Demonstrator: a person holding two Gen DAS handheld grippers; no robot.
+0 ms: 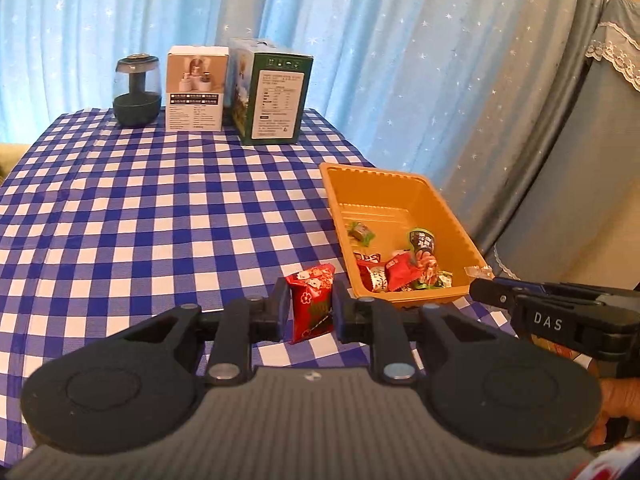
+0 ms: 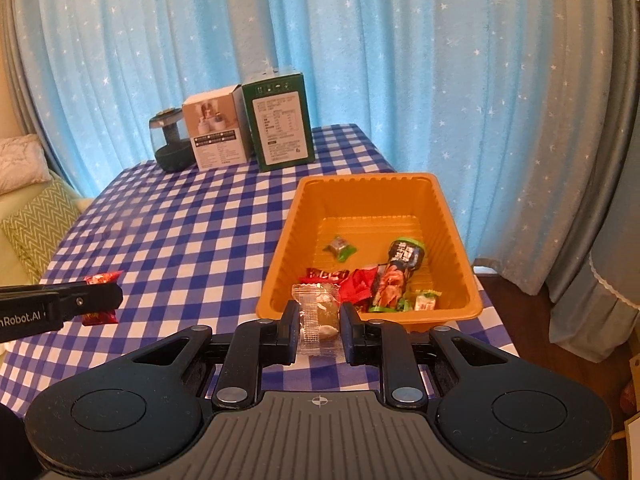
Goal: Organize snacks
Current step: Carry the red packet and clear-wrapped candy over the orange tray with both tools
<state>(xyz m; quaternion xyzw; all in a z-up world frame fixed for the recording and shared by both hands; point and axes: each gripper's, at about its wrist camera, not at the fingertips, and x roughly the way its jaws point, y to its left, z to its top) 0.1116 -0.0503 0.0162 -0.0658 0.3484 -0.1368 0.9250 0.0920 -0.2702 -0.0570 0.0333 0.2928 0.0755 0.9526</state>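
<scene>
Both grippers carry snacks toward the orange tray (image 2: 440, 216). The left gripper (image 1: 310, 308) is clamped on a red packet (image 1: 312, 304); the right gripper (image 2: 319, 320) is clamped on a clear packet (image 2: 318, 316), apparently at the tray's near rim. Next: move each over the tray and release.

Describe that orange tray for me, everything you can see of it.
The tray is a shallow rectangular tub of thin orange plastic with sloping ribbed walls and a flat rim. It sits upright on the checked cloth near the table's right edge. Several wrapped snacks lie loose at its near end; the far end is bare.

Right tongs (image 2: 319, 326) pinch a clear-wrapped snack (image 2: 318, 316) (beside the orange tray (image 2: 280, 280)).
</scene>
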